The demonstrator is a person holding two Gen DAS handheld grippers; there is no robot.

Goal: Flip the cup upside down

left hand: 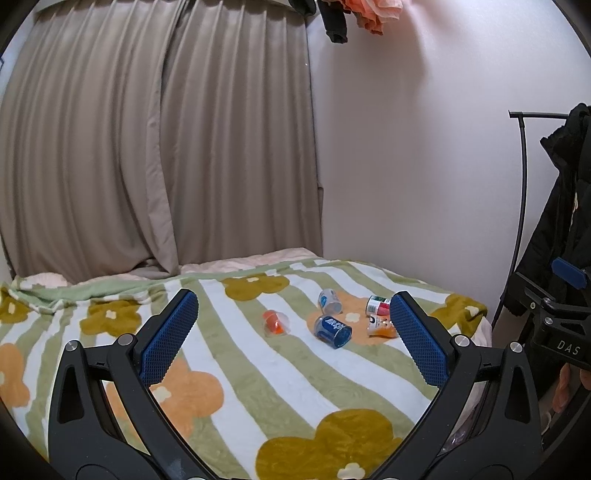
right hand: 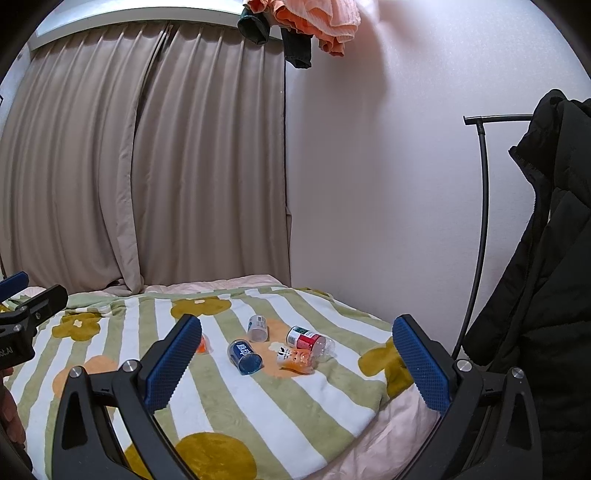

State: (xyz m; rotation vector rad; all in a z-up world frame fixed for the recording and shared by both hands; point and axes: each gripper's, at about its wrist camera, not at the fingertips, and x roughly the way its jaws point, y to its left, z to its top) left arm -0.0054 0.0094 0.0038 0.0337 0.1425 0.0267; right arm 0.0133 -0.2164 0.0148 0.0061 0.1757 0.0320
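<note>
Several small plastic cups lie on their sides on the striped floral blanket [left hand: 258, 369]: a blue cup [left hand: 332, 331] [right hand: 244, 356], a pale blue-and-white cup [left hand: 329, 301] [right hand: 257, 327], a red-and-green cup [left hand: 377, 305] [right hand: 306, 339], an orange-and-white cup [left hand: 380, 326] [right hand: 295, 360] and a clear cup with orange inside [left hand: 275, 322] [right hand: 202, 345]. My left gripper [left hand: 295, 306] is open and empty, held back from the cups. My right gripper [right hand: 297, 330] is open and empty, also short of them.
Beige curtains [left hand: 147, 147] hang behind the bed. A white wall [right hand: 369, 184] stands at the right. A black coat [right hand: 546, 295] hangs on a rack [right hand: 480, 221] beside the bed's right edge. Clothes [right hand: 314, 22] hang above.
</note>
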